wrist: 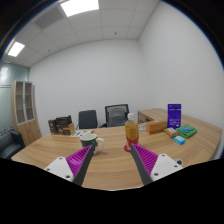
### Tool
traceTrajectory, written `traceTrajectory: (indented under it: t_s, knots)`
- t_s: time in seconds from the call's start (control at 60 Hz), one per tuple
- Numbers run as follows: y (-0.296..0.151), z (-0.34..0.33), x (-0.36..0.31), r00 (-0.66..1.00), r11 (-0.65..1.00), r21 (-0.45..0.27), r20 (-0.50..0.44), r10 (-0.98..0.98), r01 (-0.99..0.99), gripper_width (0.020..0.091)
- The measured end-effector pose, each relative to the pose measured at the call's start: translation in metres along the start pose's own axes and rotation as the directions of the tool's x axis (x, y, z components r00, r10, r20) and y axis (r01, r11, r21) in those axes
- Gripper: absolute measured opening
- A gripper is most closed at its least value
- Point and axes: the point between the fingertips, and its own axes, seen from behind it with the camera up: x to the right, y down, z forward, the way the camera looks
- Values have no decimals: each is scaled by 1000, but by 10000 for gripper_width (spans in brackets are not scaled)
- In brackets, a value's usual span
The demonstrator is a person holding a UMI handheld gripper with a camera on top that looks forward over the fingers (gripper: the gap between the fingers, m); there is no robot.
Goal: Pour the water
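Well, I see a meeting room with a big wooden table (110, 165) filling the lower half of the frame; my gripper (113, 163) sits at the bottom middle, and its two fingers stand wide apart with nothing held; the left purple pad (83, 159) and the right purple pad (150, 160) both point forward over the bare wood.

Just past the fingers, a bit right of the middle of the frame, stands a bottle (132, 131) with orange-yellow drink inside; it is upright on the table and it does not touch the fingers. A little left of it, near the middle, sits a white cup (88, 139), also upright; the cup and the bottle are near each other but apart.

On the right side of the frame I see a purple box (175, 115) standing up, and a green box (186, 131) lying flat next to it; a brown cardboard box (156, 126) rests between the bottle and the purple box.

Behind the table, in the middle of the frame, are two dark office chairs (117, 113); a cabinet (24, 101) stands at the left; bright ceiling lights (79, 6) shine at the top.
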Motion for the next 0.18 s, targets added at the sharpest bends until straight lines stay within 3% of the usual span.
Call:
traceTrajectory:
  t_s: [0.183]
  knots:
    - [22, -50, -23, 998, 999, -26, 59, 28, -26, 831]
